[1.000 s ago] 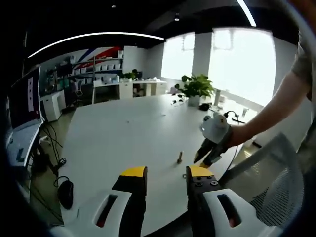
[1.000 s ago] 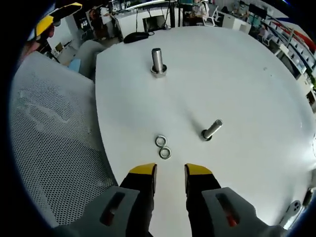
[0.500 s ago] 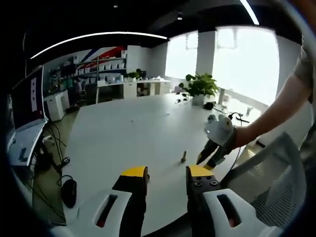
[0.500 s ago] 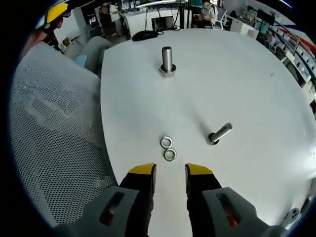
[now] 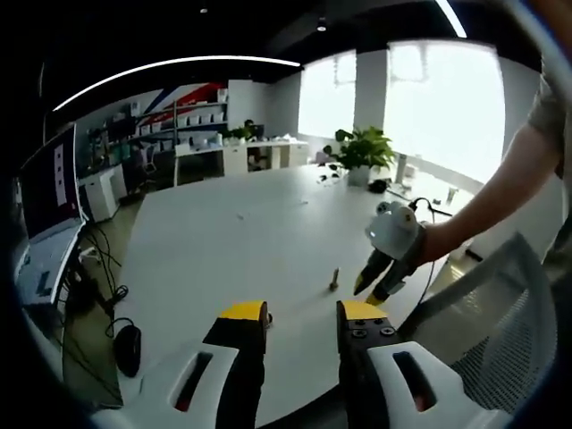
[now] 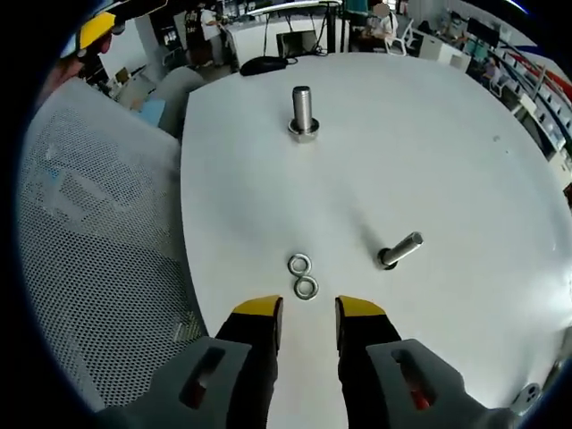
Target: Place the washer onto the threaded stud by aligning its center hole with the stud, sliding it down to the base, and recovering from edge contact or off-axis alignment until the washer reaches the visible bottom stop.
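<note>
Two steel washers (image 6: 304,276) lie touching each other flat on the white table (image 6: 465,152), just ahead of my right gripper (image 6: 309,311), which is open with nothing between its jaws. An upright threaded stud (image 6: 302,111) stands farther ahead on its hex base. A second stud (image 6: 399,250) leans at the right. In the left gripper view, my left gripper (image 5: 302,313) is open and empty over the table's near edge. There the right gripper (image 5: 373,288), held by a hand, points down at the table beside a small stud (image 5: 333,280).
A grey mesh chair (image 6: 89,250) stands against the table's left edge, and it also sits at the right of the left gripper view (image 5: 500,340). A potted plant (image 5: 357,161) and cables lie at the table's far end. Desks and a monitor (image 5: 45,188) stand at the left.
The right gripper's camera has crept forward and shifted, so the washers sit slightly nearer its jaws. Both grippers remain open, and nothing on the table has moved.
</note>
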Available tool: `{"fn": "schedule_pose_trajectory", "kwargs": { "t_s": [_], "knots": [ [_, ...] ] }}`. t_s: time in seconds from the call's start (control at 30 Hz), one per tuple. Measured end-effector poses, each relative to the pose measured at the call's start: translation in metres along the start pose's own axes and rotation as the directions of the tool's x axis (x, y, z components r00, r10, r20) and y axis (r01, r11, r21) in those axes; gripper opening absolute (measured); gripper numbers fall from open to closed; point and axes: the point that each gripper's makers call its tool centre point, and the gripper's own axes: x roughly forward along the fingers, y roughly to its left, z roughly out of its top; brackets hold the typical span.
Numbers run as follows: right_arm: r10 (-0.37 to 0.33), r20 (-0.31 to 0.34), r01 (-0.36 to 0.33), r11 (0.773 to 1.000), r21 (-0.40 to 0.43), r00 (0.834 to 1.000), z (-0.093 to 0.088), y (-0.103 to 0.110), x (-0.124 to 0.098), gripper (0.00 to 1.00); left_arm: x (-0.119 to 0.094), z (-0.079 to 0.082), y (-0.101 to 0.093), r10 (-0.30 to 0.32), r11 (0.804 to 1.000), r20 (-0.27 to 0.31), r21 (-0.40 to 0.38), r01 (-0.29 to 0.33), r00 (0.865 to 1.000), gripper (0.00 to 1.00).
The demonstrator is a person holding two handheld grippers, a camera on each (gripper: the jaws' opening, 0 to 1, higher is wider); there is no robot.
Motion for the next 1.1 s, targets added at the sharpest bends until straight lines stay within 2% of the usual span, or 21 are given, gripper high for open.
{"fn": "schedule_pose_trajectory", "kwargs": {
  "t_s": [0.2, 0.3, 0.47, 0.63, 0.77, 0.97, 1.03, 1.1],
  "knots": [
    [0.011, 0.027, -0.012, 1.0, 0.01, 1.0, 0.005, 0.0, 0.002, 0.26, -0.001, 0.0, 0.004, 0.031, 0.999, -0.001, -0.01, -0.031, 1.0, 0.29],
    [0.012, 0.015, -0.012, 1.0, -0.011, 1.0, 0.004, 0.001, 0.004, 0.26, 0.001, -0.004, 0.003, 0.023, 1.0, -0.021, -0.008, -0.023, 1.0, 0.29],
    [0.013, 0.04, -0.014, 1.0, 0.022, 0.999, 0.008, 0.0, 0.006, 0.26, 0.002, -0.005, -0.002, 0.006, 1.0, -0.033, 0.006, -0.006, 0.999, 0.29],
    [0.017, 0.029, -0.017, 1.0, -0.002, 0.999, 0.008, 0.004, 0.007, 0.26, 0.002, -0.005, -0.002, 0.001, 1.0, -0.026, -0.002, -0.001, 1.0, 0.29],
    [0.022, 0.037, -0.023, 0.999, 0.033, 0.999, 0.011, 0.001, 0.011, 0.26, 0.002, -0.006, -0.003, 0.001, 1.0, -0.033, 0.005, -0.001, 0.999, 0.29],
    [0.017, 0.002, -0.018, 1.0, 0.023, 1.0, 0.009, -0.001, 0.022, 0.25, 0.002, -0.008, -0.004, -0.002, 1.0, -0.037, 0.013, 0.002, 0.999, 0.29],
    [0.009, 0.018, -0.009, 1.0, 0.015, 1.0, 0.013, -0.003, 0.02, 0.24, 0.002, -0.007, -0.005, -0.007, 1.0, -0.035, 0.012, 0.008, 0.999, 0.29],
    [0.018, -0.006, -0.018, 1.0, 0.001, 1.0, 0.013, -0.002, 0.019, 0.24, 0.002, -0.006, -0.006, -0.014, 1.0, -0.034, 0.01, 0.015, 0.999, 0.29]
  ]
}}
